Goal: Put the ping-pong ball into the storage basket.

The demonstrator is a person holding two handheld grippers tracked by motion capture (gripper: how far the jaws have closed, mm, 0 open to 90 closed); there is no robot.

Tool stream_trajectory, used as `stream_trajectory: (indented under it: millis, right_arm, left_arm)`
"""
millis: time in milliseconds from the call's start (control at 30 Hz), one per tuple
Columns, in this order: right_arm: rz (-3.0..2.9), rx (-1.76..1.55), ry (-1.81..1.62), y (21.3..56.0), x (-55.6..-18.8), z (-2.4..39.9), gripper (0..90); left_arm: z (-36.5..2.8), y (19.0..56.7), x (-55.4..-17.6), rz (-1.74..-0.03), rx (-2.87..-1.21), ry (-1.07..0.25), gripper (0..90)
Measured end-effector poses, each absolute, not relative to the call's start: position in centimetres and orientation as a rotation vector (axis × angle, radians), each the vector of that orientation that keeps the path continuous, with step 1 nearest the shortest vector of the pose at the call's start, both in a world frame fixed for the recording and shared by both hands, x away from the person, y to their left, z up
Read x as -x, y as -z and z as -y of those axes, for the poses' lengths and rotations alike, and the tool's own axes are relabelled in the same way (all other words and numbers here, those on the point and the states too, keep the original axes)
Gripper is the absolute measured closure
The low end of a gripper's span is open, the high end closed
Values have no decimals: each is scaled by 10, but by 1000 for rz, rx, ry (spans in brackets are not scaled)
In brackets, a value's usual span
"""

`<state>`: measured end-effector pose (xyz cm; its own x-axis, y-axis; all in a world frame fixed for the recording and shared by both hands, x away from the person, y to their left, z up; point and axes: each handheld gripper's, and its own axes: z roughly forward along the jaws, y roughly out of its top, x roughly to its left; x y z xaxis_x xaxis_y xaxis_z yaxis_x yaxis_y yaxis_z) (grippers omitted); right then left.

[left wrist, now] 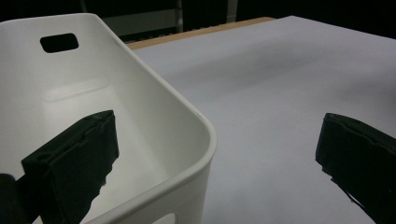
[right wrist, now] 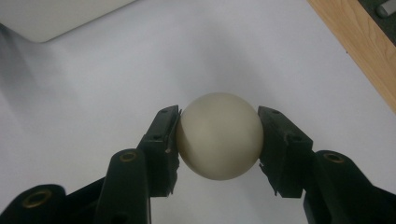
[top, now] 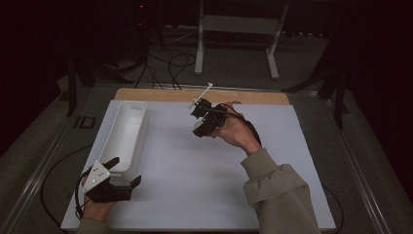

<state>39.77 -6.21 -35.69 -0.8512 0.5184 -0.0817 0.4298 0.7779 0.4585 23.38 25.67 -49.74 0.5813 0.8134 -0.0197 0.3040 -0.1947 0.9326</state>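
Observation:
A cream-white ball (right wrist: 219, 135) sits clamped between the two black jaws of my right gripper (right wrist: 218, 136), above the white table sheet. From above, that right gripper (top: 200, 127) hovers over the far middle of the sheet with the ball (top: 199, 125) just showing at its tip. A long white bin (top: 124, 135) lies along the sheet's left side. My left gripper (top: 127, 171) rests at the bin's near end, open, one jaw over the bin's rim (left wrist: 205, 126) and the other over the sheet. Nothing is between its jaws.
The white sheet (top: 204, 165) covers a wooden table whose bare edge (top: 204, 94) shows at the back. Behind the table stand a white frame (top: 238, 29) and cables on the floor. A handle slot (left wrist: 59, 42) opens in the bin's far wall.

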Motion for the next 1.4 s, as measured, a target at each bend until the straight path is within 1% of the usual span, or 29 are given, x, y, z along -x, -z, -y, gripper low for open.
stream_trajectory:
  millis: [1400]
  right_arm:
    - [-2786,-687,-699,346,-400,22,502]
  left_arm:
    - [-257,498,-235,-927,-1761,-605,0]
